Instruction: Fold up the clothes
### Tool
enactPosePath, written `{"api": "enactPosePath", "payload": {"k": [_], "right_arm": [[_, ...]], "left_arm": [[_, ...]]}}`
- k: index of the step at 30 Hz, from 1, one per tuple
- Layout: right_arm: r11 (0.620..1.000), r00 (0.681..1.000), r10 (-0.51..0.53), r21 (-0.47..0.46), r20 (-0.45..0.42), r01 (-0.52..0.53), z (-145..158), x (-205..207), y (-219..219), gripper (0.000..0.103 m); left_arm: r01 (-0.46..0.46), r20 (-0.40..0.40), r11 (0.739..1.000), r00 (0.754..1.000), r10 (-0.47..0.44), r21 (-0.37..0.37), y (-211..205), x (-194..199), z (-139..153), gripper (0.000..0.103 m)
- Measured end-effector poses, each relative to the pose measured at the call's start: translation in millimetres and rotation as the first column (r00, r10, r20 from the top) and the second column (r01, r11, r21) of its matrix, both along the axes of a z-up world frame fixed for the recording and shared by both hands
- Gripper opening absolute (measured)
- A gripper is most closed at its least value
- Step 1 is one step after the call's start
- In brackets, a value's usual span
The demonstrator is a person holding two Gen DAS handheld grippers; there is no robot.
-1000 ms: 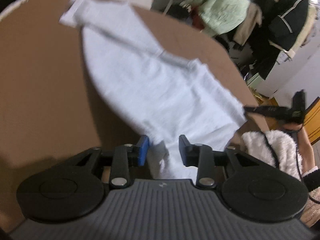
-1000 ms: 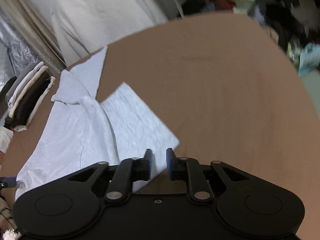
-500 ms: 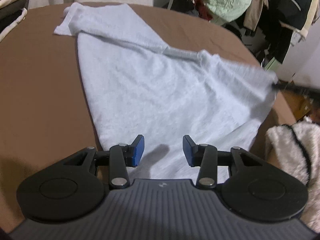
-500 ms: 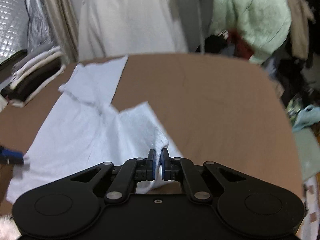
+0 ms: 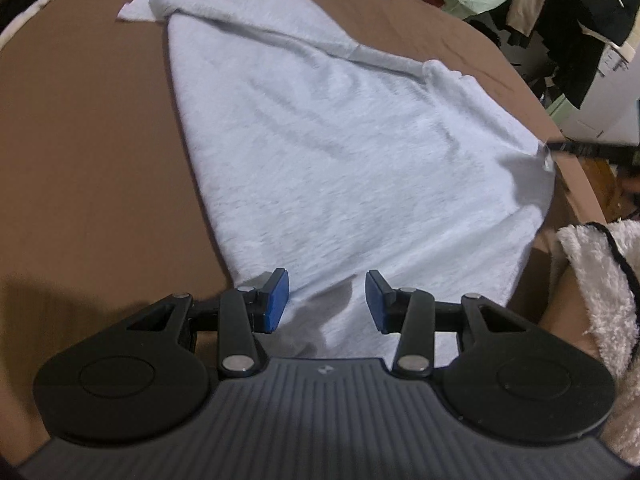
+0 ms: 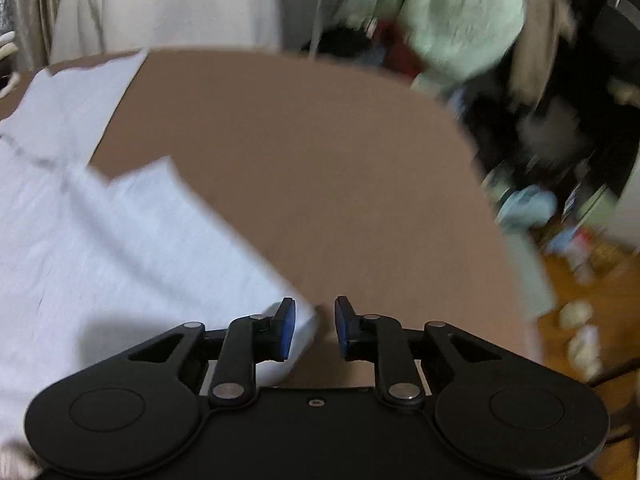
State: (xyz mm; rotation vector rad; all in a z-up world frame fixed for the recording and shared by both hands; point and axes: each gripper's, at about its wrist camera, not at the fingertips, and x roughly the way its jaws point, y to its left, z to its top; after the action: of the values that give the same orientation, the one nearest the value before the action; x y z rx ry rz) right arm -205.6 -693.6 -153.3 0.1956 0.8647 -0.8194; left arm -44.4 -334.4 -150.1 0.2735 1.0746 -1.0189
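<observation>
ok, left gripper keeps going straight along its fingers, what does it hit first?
Most likely the pale blue garment: the left gripper is open, angled down with cloth directly between and ahead of its fingers, brown table underneath. Exact depth is unclear.

Pale blue garment [image 5: 340, 152]: soft knit cloth, slightly fuzzy, matt, on smooth matt brown desk [image 5: 88, 140]; beside desk's edge a fluffy white fleece sleeve [image 5: 596, 280]; left gripper [image 5: 327, 300] matt black plastic w/ metal rivets.

Right tool [image 6: 315, 330] opening over brown table [image 6: 340, 160], pale grey garment [image 6: 100, 240] corner beside left pad (blurred).
</observation>
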Motion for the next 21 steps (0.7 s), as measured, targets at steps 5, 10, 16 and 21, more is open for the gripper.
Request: {"api": "enactPosePath", "payload": {"k": [5,10,16,21], "right_arm": [[0.925,0.914,0.38,-0.064,0.141,-0.374,15.7,36.1,-2.3,0.029],[0.873,0.871,0.484,0.024,0.08,-0.488,-19.0,79.4,-21.9,0.032],[0.852,0.838,0.52,-0.03,0.164,-0.523,-27.1,79.1,-18.9,0.007],[0.916,0.889,0.401,-0.1,0.223,-0.388,-15.9,59.9,-33.3,0.005]], "left_arm": [[0.004,-0.001,1.0,1.0,-0.004,-0.025,1.5,0.1,0.5,0.044],[-0.029,-0.031,0.998,0.999,0.027,-0.053,7.1,7.0,1.7,0.044],[-0.058,-0.071,0.996,0.996,0.053,-0.069,12.9,14.1,0.8,0.044],[-0.064,-0.072,0.996,0.996,0.06,-0.065,14.0,13.3,-1.4,0.044]]}}
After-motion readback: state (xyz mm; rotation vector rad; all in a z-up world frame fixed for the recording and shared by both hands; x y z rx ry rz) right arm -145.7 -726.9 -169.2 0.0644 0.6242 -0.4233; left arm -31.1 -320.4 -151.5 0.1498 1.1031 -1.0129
